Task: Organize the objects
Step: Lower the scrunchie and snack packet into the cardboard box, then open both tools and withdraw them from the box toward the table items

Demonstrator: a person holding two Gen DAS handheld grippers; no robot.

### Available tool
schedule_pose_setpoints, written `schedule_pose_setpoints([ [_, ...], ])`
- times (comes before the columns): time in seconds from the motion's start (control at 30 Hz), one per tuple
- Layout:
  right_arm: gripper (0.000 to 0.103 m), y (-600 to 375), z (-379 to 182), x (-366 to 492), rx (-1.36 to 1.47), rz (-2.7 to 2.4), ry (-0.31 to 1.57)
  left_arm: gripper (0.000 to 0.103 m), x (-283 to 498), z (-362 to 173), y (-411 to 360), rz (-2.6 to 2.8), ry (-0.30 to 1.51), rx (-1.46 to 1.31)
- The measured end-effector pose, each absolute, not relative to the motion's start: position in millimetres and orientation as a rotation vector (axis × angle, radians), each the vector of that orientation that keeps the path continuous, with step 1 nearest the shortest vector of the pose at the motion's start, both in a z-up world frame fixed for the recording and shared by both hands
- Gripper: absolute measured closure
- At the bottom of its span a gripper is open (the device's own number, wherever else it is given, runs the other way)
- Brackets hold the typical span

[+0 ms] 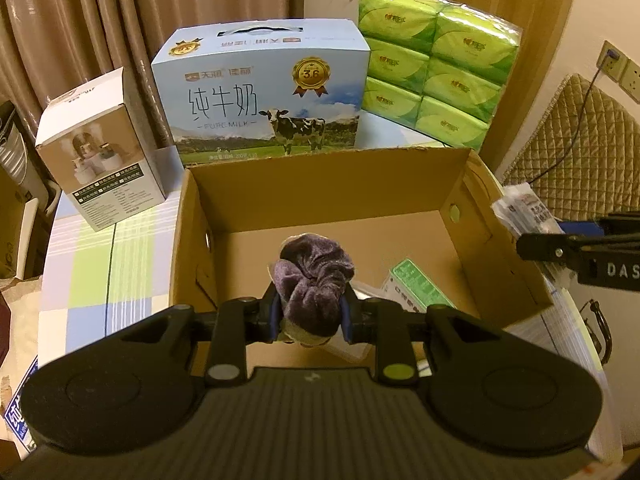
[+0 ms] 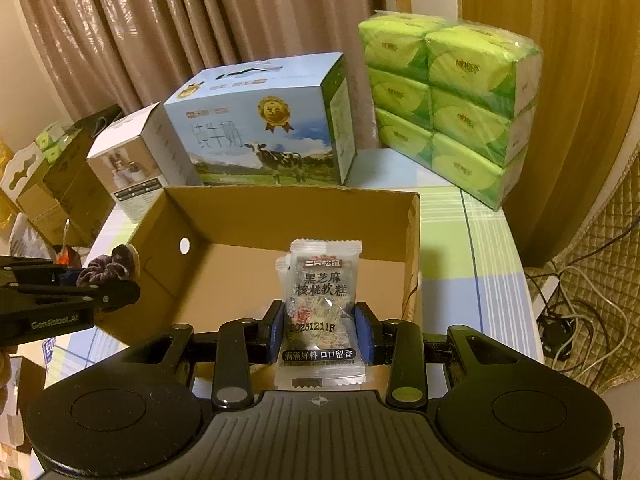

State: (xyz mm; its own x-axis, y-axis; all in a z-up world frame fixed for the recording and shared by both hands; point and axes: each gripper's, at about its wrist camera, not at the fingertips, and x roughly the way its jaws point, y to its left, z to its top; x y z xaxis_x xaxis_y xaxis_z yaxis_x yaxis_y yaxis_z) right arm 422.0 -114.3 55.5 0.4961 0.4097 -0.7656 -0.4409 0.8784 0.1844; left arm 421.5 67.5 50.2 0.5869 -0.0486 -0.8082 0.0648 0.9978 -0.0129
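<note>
Two loads ride in over the cardboard box (image 1: pixel 328 184): my left gripper (image 1: pixel 308 320) clamps a purple scrunchie (image 1: pixel 314 280), my right gripper (image 2: pixel 320 332) a snack packet (image 2: pixel 320 300); next I'd lower and release both inside.

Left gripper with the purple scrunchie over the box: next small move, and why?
Probably lower a little further into the cardboard box, then open. The left gripper pinches the purple scrunchie above the box's open floor, beside a green packet already inside, so a lower release should land it cleanly.
</note>
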Motion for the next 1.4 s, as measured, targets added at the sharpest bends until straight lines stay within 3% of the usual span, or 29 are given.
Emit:
schedule_pose_setpoints([
  [0.07, 0.069, -114.7, 53.2, 424.3, -0.036, 0.510, 0.914, 0.073, 427.6, 46.4, 67.1, -0.056, 0.930, 0.006],
  [0.13, 0.069, -114.5, 51.1, 425.7, -0.033, 0.506, 0.915, 0.043, 432.2, 43.5, 68.1, -0.033, 0.910, -0.014],
  [0.57, 0.069, -119.5, 37.8, 430.9, 0.001, 0.525, 0.912, 0.040, 423.0, 33.6, 81.3, -0.002, 0.903, -0.025],
  [0.6, 0.067, -120.8, 38.8, 431.6, 0.018, 0.535, 0.892, 0.038, 421.6, 33.9, 81.7, -0.002, 0.901, -0.026],
  [0.7, 0.045, -127.1, 44.4, 430.3, 0.055, 0.535, 0.844, 0.032, 414.7, 35.1, 81.9, -0.002, 0.890, -0.017],
  [0.97, 0.038, -140.1, 54.3, 402.7, 0.025, 0.528, 0.846, 0.022, 374.1, 38.8, 73.7, -0.006, 0.860, 0.027],
  [1.4, 0.011, -154.1, 63.9, 286.8, -0.103, 0.522, 0.840, 0.011, 264.6, 58.2, 66.2, 0.019, 0.823, -0.035],
])
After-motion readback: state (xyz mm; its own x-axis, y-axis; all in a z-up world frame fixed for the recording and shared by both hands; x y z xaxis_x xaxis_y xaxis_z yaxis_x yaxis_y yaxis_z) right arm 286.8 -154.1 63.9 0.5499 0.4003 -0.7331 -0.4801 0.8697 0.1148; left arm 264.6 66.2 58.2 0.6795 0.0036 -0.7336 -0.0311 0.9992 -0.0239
